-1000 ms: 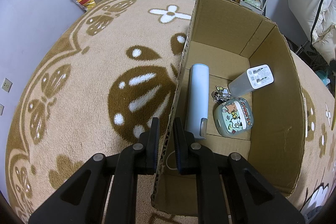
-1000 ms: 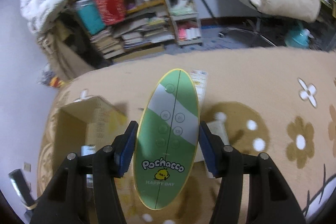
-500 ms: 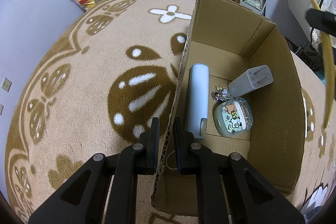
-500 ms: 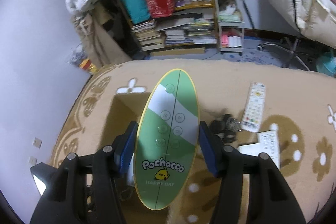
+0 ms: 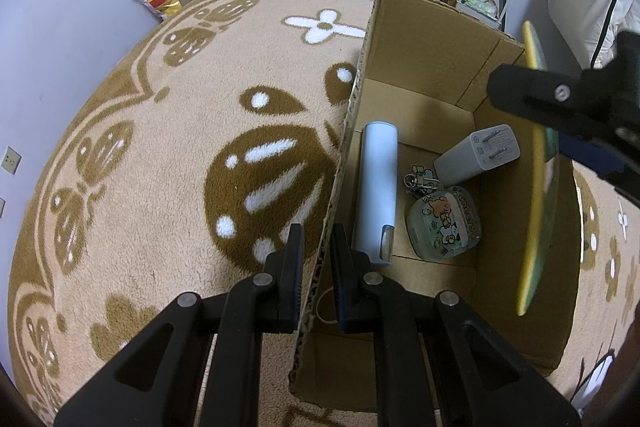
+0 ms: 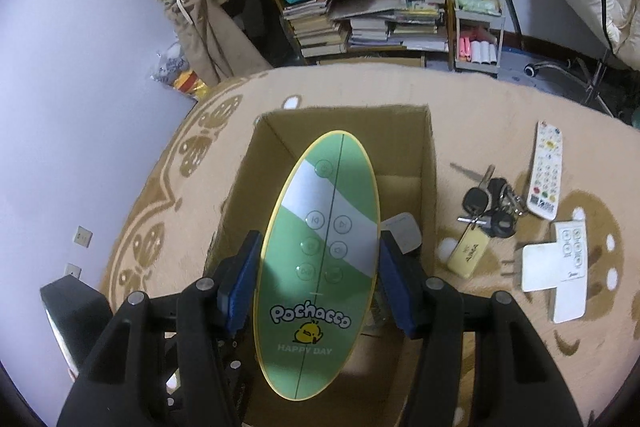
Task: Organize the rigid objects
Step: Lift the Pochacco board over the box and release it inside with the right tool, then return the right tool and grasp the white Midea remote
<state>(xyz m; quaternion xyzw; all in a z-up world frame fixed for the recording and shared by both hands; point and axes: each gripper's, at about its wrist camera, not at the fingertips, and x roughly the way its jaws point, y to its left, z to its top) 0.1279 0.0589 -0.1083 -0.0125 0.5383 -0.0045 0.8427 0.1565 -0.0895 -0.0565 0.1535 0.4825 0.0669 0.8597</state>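
Overhead, right tool (image 6: pixel 318 283) holds green oval board (image 6: pixel 320 259) above cardboard box (image 6: pixel 426 163) rim.

Both wrist views steeply downward, close over the same cardboard box (image 5: pixel 420 39) (image 6: pixel 428 155), from opposite sides.

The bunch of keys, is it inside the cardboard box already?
No, the bunch of keys lies on the carpet outside the cardboard box, beside its wall.
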